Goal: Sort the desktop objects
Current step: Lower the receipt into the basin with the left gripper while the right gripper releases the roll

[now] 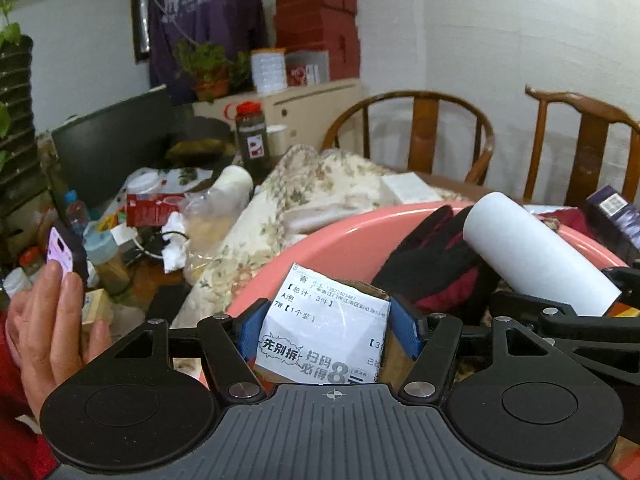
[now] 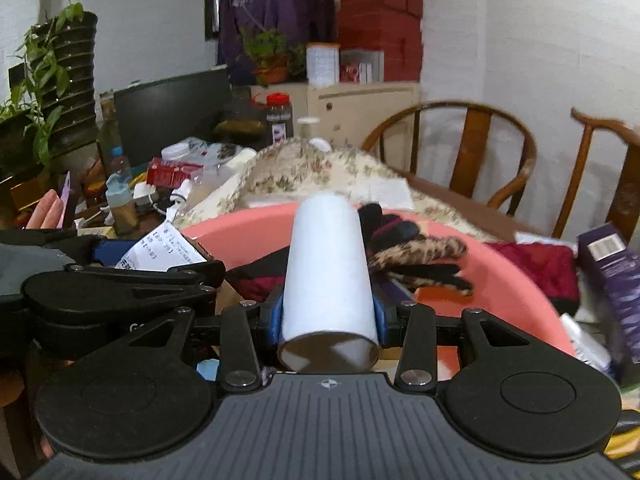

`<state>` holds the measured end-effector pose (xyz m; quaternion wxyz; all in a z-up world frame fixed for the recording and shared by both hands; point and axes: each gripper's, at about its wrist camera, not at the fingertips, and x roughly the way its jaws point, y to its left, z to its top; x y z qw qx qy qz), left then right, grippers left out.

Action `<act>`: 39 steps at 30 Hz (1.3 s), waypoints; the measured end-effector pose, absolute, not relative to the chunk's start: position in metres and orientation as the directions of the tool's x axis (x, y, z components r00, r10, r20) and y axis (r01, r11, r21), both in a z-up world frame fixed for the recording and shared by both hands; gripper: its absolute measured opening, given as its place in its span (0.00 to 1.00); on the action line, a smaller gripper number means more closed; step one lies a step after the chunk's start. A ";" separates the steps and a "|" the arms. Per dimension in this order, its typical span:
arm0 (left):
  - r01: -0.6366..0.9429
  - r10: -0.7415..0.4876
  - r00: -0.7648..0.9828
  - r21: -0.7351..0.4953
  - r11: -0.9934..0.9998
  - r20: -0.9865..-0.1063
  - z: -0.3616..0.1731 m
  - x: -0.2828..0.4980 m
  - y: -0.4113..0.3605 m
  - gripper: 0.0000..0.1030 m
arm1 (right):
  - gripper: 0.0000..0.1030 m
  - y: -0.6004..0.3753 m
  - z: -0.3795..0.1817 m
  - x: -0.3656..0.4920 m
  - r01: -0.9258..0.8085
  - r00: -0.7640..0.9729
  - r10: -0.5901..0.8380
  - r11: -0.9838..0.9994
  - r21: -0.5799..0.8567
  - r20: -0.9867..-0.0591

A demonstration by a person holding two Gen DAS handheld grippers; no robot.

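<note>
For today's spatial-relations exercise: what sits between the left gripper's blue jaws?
A small cardboard parcel with a white printed shipping label is clamped between them, held above the pink basin. The left wrist view shows this.

- Left gripper (image 1: pixel 326 330) clamping blue pads (image 1: pixel 405 327) against both sides of a labelled cardboard parcel (image 1: pixel 324 332), pointing forward and level.
- Right gripper (image 2: pixel 329 314) squeezing a white roll (image 2: pixel 329 276) between its pads (roll lying lengthwise along the fingers).
- Sitting just beside each other, left gripper (image 2: pixel 120 284) showing at the right camera's left edge.
- Bare hand (image 1: pixel 44 320) resting open at far left.
</note>
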<state>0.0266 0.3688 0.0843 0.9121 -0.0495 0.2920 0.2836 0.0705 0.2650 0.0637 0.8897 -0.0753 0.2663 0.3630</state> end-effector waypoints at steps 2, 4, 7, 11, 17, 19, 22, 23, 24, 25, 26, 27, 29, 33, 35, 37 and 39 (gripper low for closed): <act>-0.545 0.487 0.663 0.079 0.835 -0.569 0.083 0.033 0.367 0.75 | 0.45 0.264 0.064 0.073 -0.681 0.592 0.606 0.729 0.072 -0.531; -0.525 0.486 0.671 0.103 0.845 -0.560 0.081 0.039 0.357 0.75 | 0.45 0.256 0.065 0.073 -0.680 0.590 0.606 0.729 0.076 -0.533; -0.463 0.446 0.683 0.129 0.877 -0.578 0.079 0.050 0.342 0.75 | 0.45 0.240 0.064 0.075 -0.659 0.610 0.572 0.750 0.050 -0.548; -0.437 0.450 0.698 0.167 0.884 -0.557 0.083 0.056 0.323 0.75 | 0.45 0.218 0.066 0.077 -0.640 0.610 0.572 0.763 0.085 -0.548; -0.434 0.452 0.690 0.176 0.883 -0.566 0.081 0.059 0.312 0.75 | 0.46 0.205 0.064 0.066 -0.642 0.642 0.580 0.764 0.061 -0.501; -0.441 0.459 0.686 0.179 0.879 -0.565 0.081 0.059 0.311 0.75 | 0.47 0.203 0.063 0.065 -0.640 0.651 0.584 0.765 0.062 -0.485; -0.452 0.472 0.684 0.185 0.873 -0.556 0.082 0.055 0.313 0.75 | 0.61 0.198 0.062 0.066 -0.621 0.666 0.577 0.780 0.077 -0.473; -0.455 0.476 0.679 0.188 0.870 -0.559 0.081 0.055 0.314 0.76 | 0.69 0.195 0.061 0.066 -0.620 0.669 0.578 0.780 0.077 -0.467; -0.454 0.473 0.677 0.187 0.871 -0.564 0.080 0.055 0.315 0.76 | 0.72 0.194 0.061 0.065 -0.623 0.669 0.581 0.778 0.077 -0.464; -0.454 0.473 0.672 0.187 0.871 -0.570 0.078 0.055 0.316 0.77 | 0.75 0.193 0.060 0.064 -0.621 0.673 0.580 0.780 0.076 -0.460; -0.456 0.474 0.669 0.188 0.870 -0.573 0.078 0.055 0.316 0.77 | 0.76 0.192 0.060 0.064 -0.620 0.674 0.580 0.781 0.076 -0.457; -0.457 0.474 0.667 0.187 0.870 -0.575 0.078 0.055 0.317 0.77 | 0.76 0.192 0.060 0.063 -0.621 0.675 0.582 0.780 0.075 -0.455; -0.461 0.479 0.665 0.189 0.867 -0.573 0.077 0.053 0.317 0.77 | 0.76 0.193 0.061 0.063 -0.621 0.675 0.582 0.780 0.077 -0.453; -0.472 0.491 0.663 0.193 0.860 -0.565 0.077 0.050 0.317 0.77 | 0.80 0.191 0.062 0.060 -0.616 0.676 0.583 0.783 0.088 -0.450; -0.470 0.492 0.662 0.198 0.860 -0.565 0.077 0.049 0.317 0.77 | 0.81 0.190 0.062 0.058 -0.616 0.676 0.587 0.782 0.096 -0.445; -0.468 0.491 0.662 0.200 0.861 -0.567 0.077 0.049 0.317 0.77 | 0.81 0.190 0.062 0.056 -0.617 0.678 0.586 0.782 0.089 -0.444; -0.469 0.491 0.662 0.199 0.861 -0.566 0.077 0.049 0.317 0.76 | 0.81 0.190 0.063 0.053 -0.621 0.681 0.589 0.780 0.084 -0.436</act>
